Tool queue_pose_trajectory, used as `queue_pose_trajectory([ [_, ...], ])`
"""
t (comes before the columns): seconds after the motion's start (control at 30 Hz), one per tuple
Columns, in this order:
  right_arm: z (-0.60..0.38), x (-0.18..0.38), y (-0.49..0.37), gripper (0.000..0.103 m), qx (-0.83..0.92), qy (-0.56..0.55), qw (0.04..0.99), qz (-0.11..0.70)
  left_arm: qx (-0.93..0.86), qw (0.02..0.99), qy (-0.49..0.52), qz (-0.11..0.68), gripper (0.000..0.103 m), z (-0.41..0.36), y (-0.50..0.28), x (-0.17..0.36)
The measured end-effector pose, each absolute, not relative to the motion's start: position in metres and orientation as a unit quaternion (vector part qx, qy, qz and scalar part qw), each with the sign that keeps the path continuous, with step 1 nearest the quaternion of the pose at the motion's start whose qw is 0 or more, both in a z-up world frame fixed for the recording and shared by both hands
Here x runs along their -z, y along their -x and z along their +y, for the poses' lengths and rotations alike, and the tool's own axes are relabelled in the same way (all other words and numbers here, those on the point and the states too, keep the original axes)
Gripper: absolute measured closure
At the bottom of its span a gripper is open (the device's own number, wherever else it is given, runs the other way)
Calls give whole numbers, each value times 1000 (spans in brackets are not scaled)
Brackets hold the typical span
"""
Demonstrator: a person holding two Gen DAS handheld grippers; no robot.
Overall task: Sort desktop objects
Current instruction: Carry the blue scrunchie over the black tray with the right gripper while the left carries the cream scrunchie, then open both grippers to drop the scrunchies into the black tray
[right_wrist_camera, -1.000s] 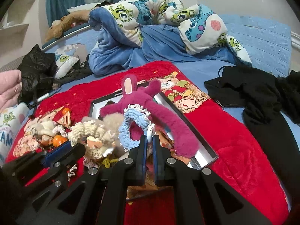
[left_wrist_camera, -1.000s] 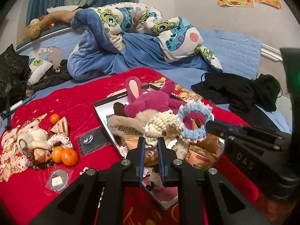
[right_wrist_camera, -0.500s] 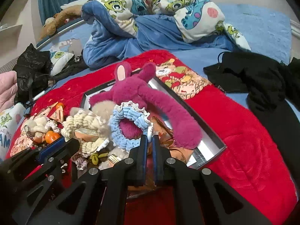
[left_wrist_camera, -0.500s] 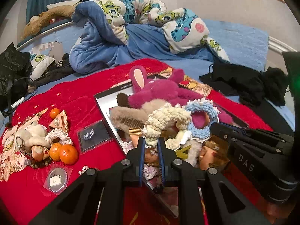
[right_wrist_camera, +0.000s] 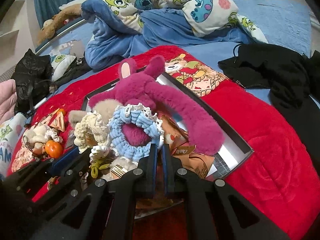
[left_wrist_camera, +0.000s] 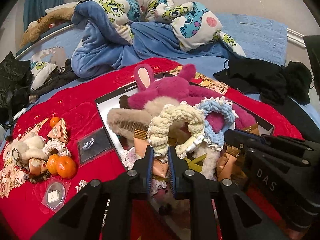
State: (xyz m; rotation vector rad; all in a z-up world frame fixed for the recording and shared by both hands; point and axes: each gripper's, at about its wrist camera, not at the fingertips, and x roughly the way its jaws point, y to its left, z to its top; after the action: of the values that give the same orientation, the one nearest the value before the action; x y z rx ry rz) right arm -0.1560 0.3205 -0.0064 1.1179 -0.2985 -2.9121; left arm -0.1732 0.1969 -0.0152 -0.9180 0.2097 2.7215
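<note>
While both tools hang over the heaped box, the cream scrunchie (left_wrist_camera: 176,118) is the thing in play: its lower loop sits pinched between the pads of the left tool (left_wrist_camera: 160,156), which is clenched on that knitted band, and the rest of the ring rises up and away from the tips toward the far side of the pile. Just to the right of the cream scrunchie lies the blue scrunchie (right_wrist_camera: 132,132), ringed round a lobe of the magenta plush rabbit (right_wrist_camera: 160,98); the right tool (right_wrist_camera: 159,152) is pressed nearly closed at that ring's near right edge, and it seems to nip a thin white piece (right_wrist_camera: 160,140) there, though whether it really grips it I cannot tell. Beyond the cream scrunchie the rabbit sprawls across the shallow black box (right_wrist_camera: 236,138), its long limb running diagonally toward the box's near right corner. Left of the cream scrunchie, on the red blanket (left_wrist_camera: 84,104), a loose group waits: a white lace scrunchie (left_wrist_camera: 55,147), tangerines (left_wrist_camera: 62,165), a wedge-shaped packet (left_wrist_camera: 60,131) and a clear sleeve (left_wrist_camera: 94,146). Judging by that, the left hand is the nearer one to that group, so carrying the cream ring leftward, clear of the tan plush (left_wrist_camera: 128,118) beneath it, looks like the natural move.
</note>
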Motion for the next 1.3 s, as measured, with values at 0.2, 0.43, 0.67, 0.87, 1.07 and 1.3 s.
queue_pose_trajectory([
  [0.2, 322, 5, 156, 97, 930, -355, 8, -95, -937, 130, 316, 63, 89, 195, 174, 15],
  [0.43, 316, 2, 154, 93, 934, -349, 6, -79, -939, 129, 312, 69, 89, 194, 172, 15],
  [0.67, 316, 0, 153, 88, 933, -352, 6, -76, -939, 119, 317, 65, 73, 189, 172, 13],
  [0.87, 314, -4, 151, 63, 934, -351, -4, -70, -944, 99, 309, 63, 40, 182, 172, 11],
  [1.07, 319, -13, 145, 8, 942, -327, -17, -79, -950, 83, 294, 60, 0, 172, 171, 7],
  [1.3, 319, -18, 143, 3, 945, -317, -25, -81, -952, 86, 293, 37, 0, 160, 173, 1],
])
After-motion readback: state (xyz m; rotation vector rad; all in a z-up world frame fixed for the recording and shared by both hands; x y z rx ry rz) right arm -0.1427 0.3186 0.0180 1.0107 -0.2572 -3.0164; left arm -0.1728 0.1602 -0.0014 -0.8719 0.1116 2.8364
